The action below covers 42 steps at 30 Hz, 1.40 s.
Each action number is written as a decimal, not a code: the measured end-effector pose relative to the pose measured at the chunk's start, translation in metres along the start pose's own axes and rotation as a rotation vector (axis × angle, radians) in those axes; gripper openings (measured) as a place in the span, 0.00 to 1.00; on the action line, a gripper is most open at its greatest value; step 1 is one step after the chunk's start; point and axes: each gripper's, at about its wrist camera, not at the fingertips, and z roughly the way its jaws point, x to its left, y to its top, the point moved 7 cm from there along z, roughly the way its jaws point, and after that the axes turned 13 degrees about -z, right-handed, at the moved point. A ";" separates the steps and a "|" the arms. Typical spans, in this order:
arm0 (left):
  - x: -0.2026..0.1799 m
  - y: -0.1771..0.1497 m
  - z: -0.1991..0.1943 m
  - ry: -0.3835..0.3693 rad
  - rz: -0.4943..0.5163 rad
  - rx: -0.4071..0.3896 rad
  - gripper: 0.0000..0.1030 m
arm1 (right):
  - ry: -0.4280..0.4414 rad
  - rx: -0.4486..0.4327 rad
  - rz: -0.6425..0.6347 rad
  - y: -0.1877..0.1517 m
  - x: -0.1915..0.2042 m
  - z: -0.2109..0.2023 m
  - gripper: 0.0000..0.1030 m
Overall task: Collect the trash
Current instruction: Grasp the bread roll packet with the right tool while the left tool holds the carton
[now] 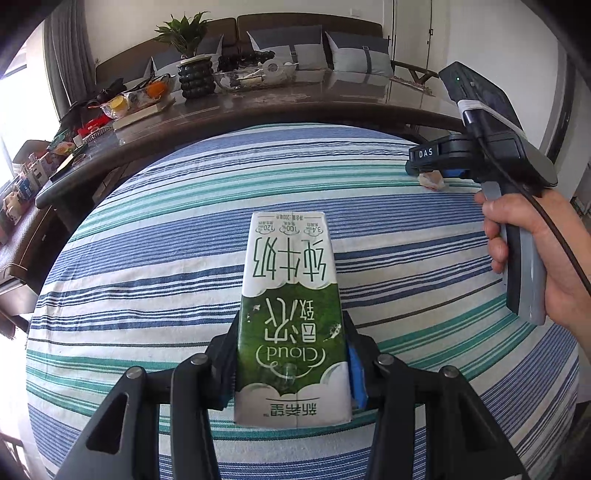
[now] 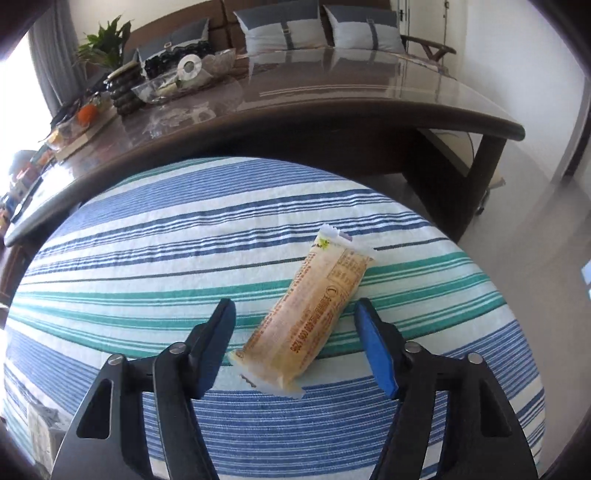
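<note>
A green and white milk carton (image 1: pixel 291 314) stands up between the fingers of my left gripper (image 1: pixel 291 369). The pads press on both of its sides, and it is held above the striped cloth (image 1: pixel 147 258). A yellowish snack wrapper (image 2: pixel 306 317) lies slantwise on the cloth (image 2: pixel 147 258) between the fingers of my right gripper (image 2: pixel 293 314). A gap shows on each side of the wrapper, narrower on the right, so the pads do not press on it. In the left wrist view, a hand (image 1: pixel 535 258) holds the right gripper at the cloth's far right, over that wrapper (image 1: pixel 432 181).
A dark glossy table (image 2: pixel 332 122) runs along the far edge of the cloth. It carries a potted plant (image 1: pixel 192 62), glass bowls (image 1: pixel 251 79) and fruit (image 1: pixel 157 88). A sofa with cushions (image 2: pixel 284 29) stands behind it. Bare floor (image 2: pixel 535 240) lies to the right.
</note>
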 end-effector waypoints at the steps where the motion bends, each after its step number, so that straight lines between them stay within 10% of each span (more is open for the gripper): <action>1: 0.000 0.000 0.000 0.000 0.000 0.000 0.46 | -0.001 -0.010 -0.017 -0.003 0.000 -0.003 0.20; 11: -0.005 -0.016 -0.015 -0.036 -0.040 -0.004 0.46 | 0.317 -0.076 -0.322 -0.127 0.040 -0.105 0.20; 17: -0.017 -0.046 -0.042 -0.058 -0.007 -0.023 0.52 | 0.275 -0.122 -0.384 -0.203 0.037 -0.154 0.34; 21: -0.014 -0.063 -0.056 -0.058 0.012 -0.031 0.75 | 0.287 -0.105 -0.414 -0.205 0.047 -0.158 0.83; 42: -0.001 -0.083 -0.040 -0.012 -0.010 0.025 0.94 | 0.242 -0.036 -0.413 -0.211 0.050 -0.151 0.99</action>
